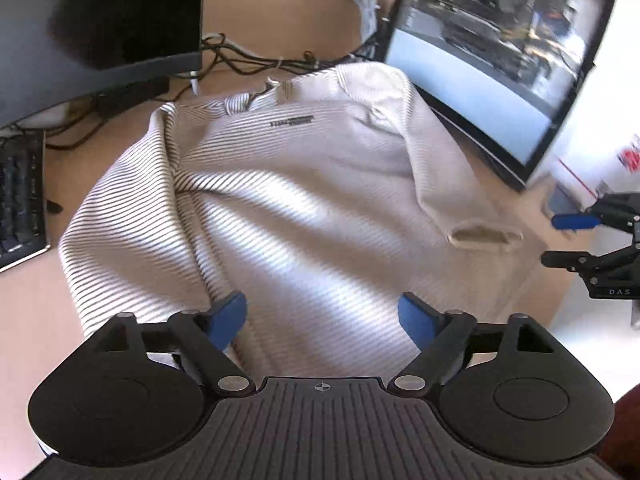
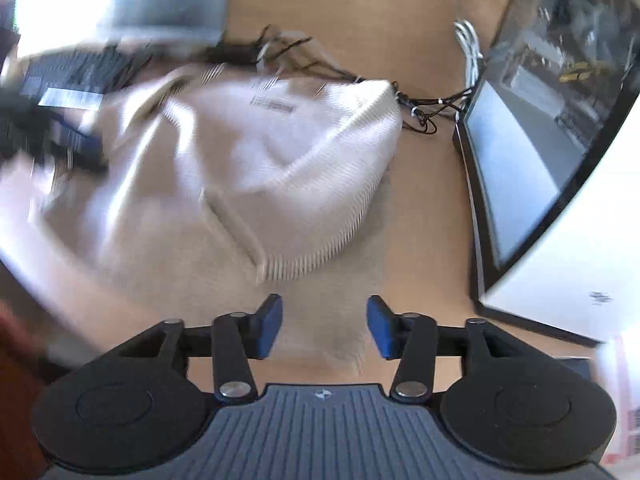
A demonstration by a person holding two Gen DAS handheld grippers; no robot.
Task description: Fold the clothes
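Note:
A cream ribbed sweater (image 1: pixel 288 200) with thin dark stripes lies spread on the wooden desk, collar at the far side, a sleeve folded over its right part. My left gripper (image 1: pixel 322 320) is open just above the sweater's near hem, holding nothing. In the right wrist view the sweater (image 2: pixel 248 168) is blurred; a sleeve cuff lies in front of my right gripper (image 2: pixel 325 326), which is open and empty above the desk. The right gripper also shows in the left wrist view (image 1: pixel 572 240) at the right edge, beside the sweater.
A dark monitor (image 1: pixel 100 20) stands at the back left and a lit monitor (image 1: pixel 500 60) at the back right. A keyboard (image 1: pixel 20 200) lies left. Black cables (image 1: pixel 256 60) run behind the collar. The desk edge (image 1: pixel 560 300) is near right.

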